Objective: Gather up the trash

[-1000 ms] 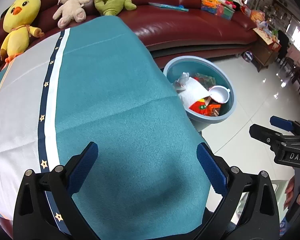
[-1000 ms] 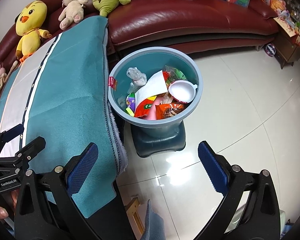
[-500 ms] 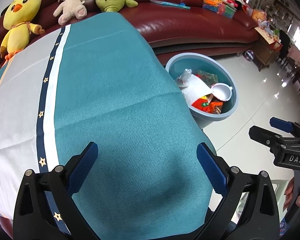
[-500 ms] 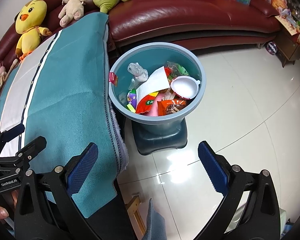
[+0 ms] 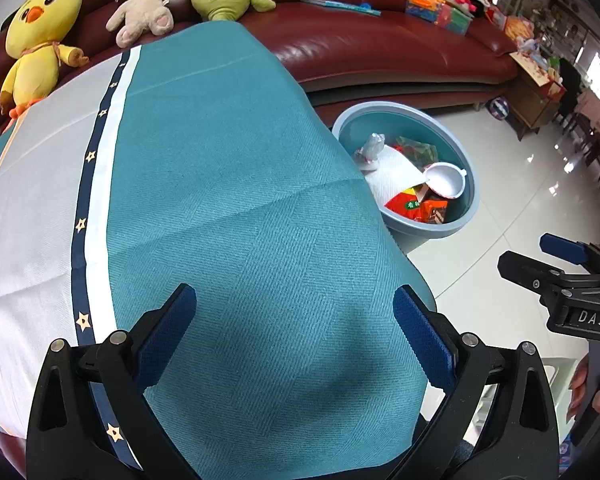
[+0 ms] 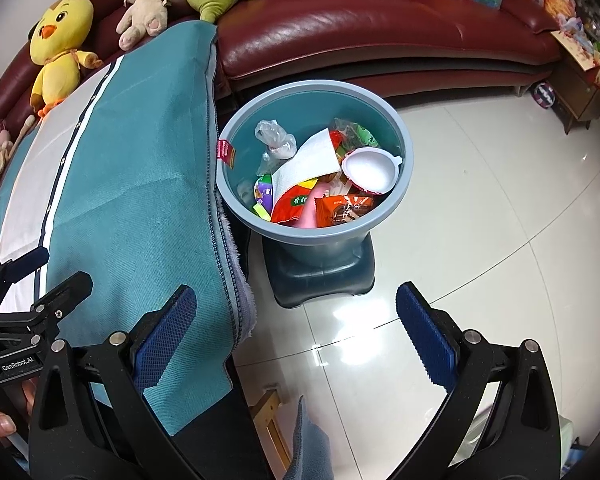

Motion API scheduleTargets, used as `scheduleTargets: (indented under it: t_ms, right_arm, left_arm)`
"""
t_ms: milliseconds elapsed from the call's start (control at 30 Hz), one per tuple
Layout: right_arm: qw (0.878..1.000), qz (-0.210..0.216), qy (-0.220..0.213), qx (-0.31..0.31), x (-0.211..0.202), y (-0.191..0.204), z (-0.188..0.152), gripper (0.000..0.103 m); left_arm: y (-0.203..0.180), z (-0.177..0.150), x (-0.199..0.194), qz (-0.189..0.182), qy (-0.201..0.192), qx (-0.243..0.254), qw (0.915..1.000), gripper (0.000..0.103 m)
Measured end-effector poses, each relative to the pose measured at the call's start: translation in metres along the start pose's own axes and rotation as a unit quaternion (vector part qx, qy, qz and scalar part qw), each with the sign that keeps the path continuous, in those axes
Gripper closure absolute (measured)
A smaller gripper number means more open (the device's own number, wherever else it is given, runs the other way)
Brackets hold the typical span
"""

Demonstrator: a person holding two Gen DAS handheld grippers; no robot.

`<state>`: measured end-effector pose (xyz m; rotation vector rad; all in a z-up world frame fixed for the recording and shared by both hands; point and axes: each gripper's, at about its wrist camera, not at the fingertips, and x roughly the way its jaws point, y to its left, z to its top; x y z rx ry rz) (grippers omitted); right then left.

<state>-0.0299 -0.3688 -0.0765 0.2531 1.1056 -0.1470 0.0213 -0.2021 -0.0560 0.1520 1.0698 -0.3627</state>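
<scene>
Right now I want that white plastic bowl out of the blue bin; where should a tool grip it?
Grip the white bowl by its rim near the small tab, coming from above. It lies open side up on top of the wrappers in the bin, so the rim is exposed.

left gripper (image 5: 294, 334) spread empty, right gripper (image 6: 296, 334) likewise

Plush chick (image 5: 40, 40) (yellow) sits on maroon sofa (image 5: 380, 52).

Blue bin (image 6: 404, 184) beside the table, upright, filled with wrappers (image 6: 340, 209)
</scene>
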Motion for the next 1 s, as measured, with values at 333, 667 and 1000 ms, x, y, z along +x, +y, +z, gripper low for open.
scheduleTargets:
  t_ms: [333,667,1000]
  right_arm:
    - [1.000,-0.003,-0.002,0.000,-0.0003,0.0007,0.0000,0.007]
    - [1.000,-0.010,-0.006,-0.007,-0.0042,0.0002,0.0035,0.007]
    - [1.000,-0.013,-0.015,-0.012,-0.0090,0.0020,0.0051,0.007]
  left_arm:
    - [0.0015,-0.0014,0.0013,-0.002,0.000,-0.001,1.0000,0.004]
    - [0.0041,-0.0015,-0.0004,-0.004,-0.001,-0.003,1.0000,0.004]
    - [0.0033,-0.0033,-0.0060,-0.025,-0.007,-0.001,0.9997,0.004]
